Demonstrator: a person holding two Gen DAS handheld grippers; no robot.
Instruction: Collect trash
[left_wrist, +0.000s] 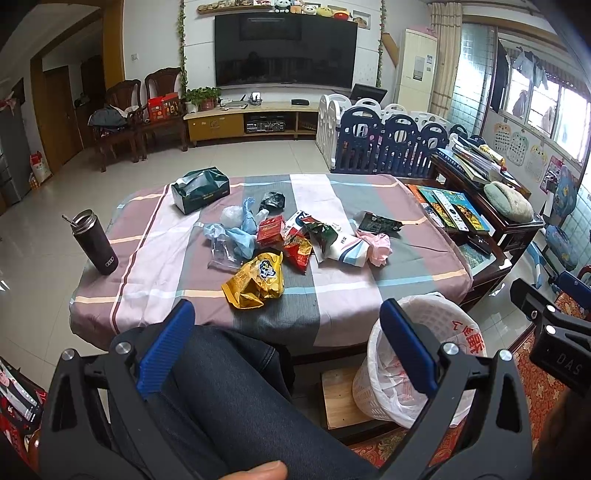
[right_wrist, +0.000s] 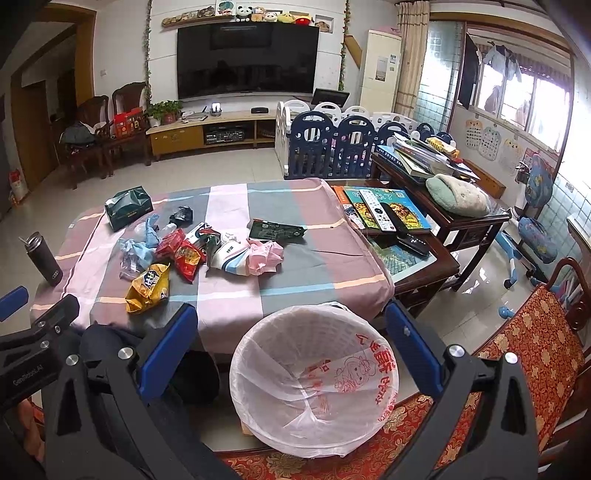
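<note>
The trash is a loose heap of wrappers in the middle of the tabletop (left_wrist: 155, 236), which is covered by a striped cloth. The yellow snack bag (left_wrist: 256, 282) lies nearest the seated person, at the heap's near edge; behind it are a red snack bag (left_wrist: 298, 251), blue plastic scraps (left_wrist: 236, 236), a pink crumpled bag (left_wrist: 378, 245) and a dark green wrapper (left_wrist: 380, 223). The heap's long axis runs across the tabletop from 9 to 3 o'clock.

The lined waste basket (right_wrist: 314, 376) stands on the floor off the tabletop's near right corner and looks empty, so collection seems not to have begun.

From the left hand-held gripper (left_wrist: 288, 347) the yellow snack bag lies at about 12 o'clock, slightly toward 11, just beyond the tabletop's near edge. From the right hand-held gripper (right_wrist: 290, 345) the same bag sits toward 10 o'clock, while the waste basket is directly below and ahead. The left one is judged nearer to the heap, the right one nearer to the basket.

Both have their blue-padded fingers spread wide apart, holding and touching nothing. The left one hangs over the person's knee (left_wrist: 221, 387).
</note>
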